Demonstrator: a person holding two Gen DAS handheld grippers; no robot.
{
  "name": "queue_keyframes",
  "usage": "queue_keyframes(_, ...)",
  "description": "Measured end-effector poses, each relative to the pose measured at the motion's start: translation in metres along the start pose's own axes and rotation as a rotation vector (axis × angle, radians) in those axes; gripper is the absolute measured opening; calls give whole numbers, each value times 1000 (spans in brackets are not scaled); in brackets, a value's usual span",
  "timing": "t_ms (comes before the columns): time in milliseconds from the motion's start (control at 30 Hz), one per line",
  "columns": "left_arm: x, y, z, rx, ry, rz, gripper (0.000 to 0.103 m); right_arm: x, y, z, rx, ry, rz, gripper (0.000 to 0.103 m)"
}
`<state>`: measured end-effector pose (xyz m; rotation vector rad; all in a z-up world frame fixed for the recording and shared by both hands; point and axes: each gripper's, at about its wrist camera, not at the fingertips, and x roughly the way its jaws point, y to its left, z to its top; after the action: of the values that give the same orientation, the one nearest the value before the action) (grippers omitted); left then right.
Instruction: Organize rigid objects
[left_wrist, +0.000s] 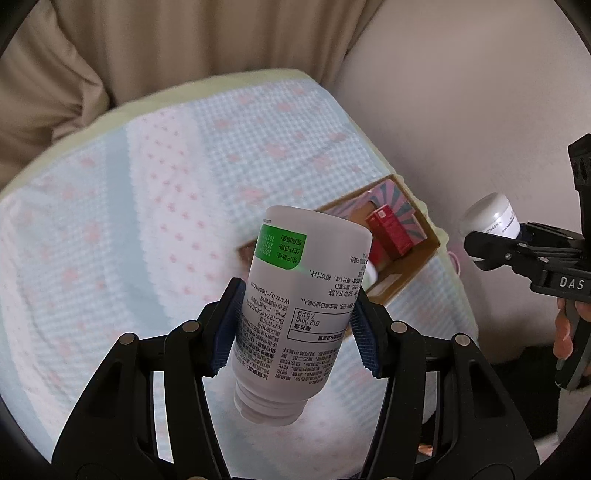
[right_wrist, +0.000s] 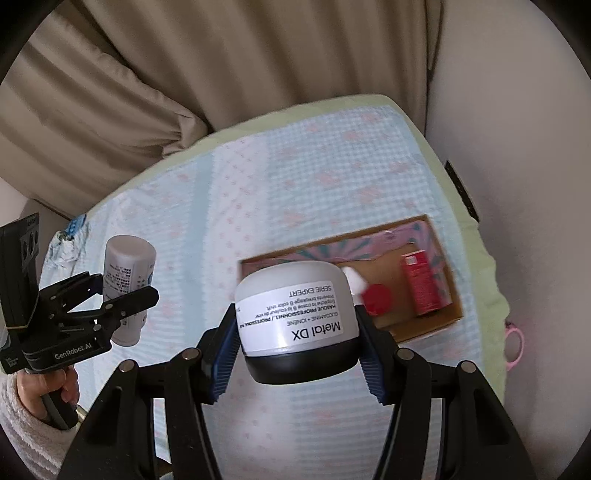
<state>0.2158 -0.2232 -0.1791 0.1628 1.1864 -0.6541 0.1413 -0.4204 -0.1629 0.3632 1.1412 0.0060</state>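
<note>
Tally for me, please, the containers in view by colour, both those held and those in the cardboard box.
White: 3 — bottle in left gripper, jar in right gripper, small bottle in the cardboard box.
Red: 2 — carton, round item.
Total: 5

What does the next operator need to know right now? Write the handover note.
Left gripper: shut on the white pill bottle, held upside down above the blanket.
Right gripper: shut on the Metal DX jar, held lid-down just in front of the cardboard box.
Already in the box: a red carton, a red round-topped item, and a small white bottle that is partly hidden.
Left: put the jar and the pill bottle into the box. Free space looks to be at its left end, though the jar hides it.
</note>
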Motion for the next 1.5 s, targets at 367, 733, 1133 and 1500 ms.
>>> queue_keyframes(367, 115, -62, 32, 2, 133, -40, 52, 71, -97, 16, 52, 122, 16, 54)
queue_keyframes(733, 215, -87, 47, 38, 243, -70, 51, 152, -148, 36, 108, 187, 26, 54)
queue_keyframes(1133, 216, -100, 54, 38, 225, -91, 103, 183, -172, 55, 235, 205, 121, 84)
queue_keyframes(1500, 196, -85, 44, -5, 215, -47, 103, 166, -149, 51, 149, 185, 93, 103)
